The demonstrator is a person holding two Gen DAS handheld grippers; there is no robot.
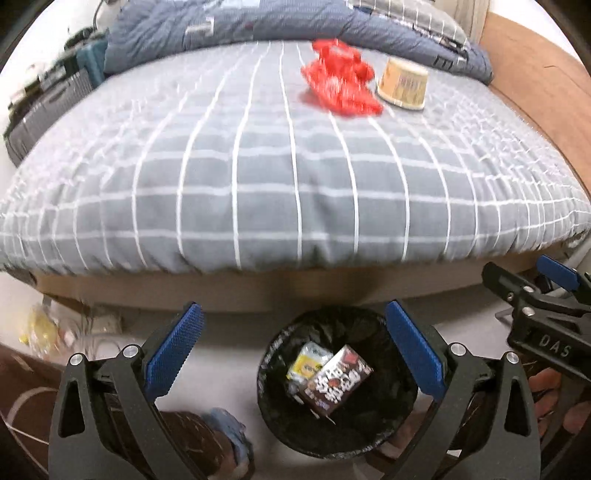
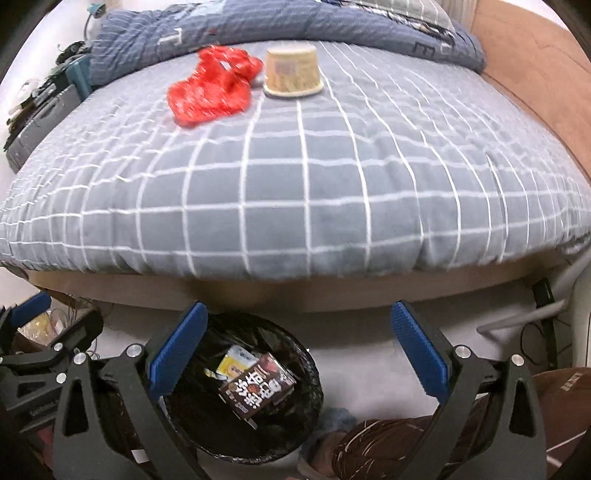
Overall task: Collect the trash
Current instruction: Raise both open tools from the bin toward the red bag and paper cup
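Observation:
A red crumpled wrapper (image 1: pixel 340 79) (image 2: pixel 214 86) and an upturned beige paper cup (image 1: pixel 402 84) (image 2: pixel 293 75) lie at the far end of the grey checked bed (image 1: pixel 277 166) (image 2: pixel 295 192). A black-lined trash bin (image 1: pixel 280 391) (image 2: pixel 295 413) stands on the floor in front of the bed, holding a dark carton (image 1: pixel 338 378) (image 2: pixel 258 387) and a yellow packet (image 1: pixel 310 360) (image 2: pixel 234 360). My left gripper (image 1: pixel 291 350) is open and empty above the bin. My right gripper (image 2: pixel 299 350) is open and empty just right of the bin; it also shows at the right edge of the left wrist view (image 1: pixel 535 295).
A rumpled blue blanket (image 1: pixel 258 26) (image 2: pixel 258 26) lies at the head of the bed. A brown headboard (image 1: pixel 535 66) (image 2: pixel 535 74) runs along the right. Cluttered boxes (image 1: pixel 48 92) stand left of the bed. A yellow bag (image 1: pixel 40 328) lies on the floor at left.

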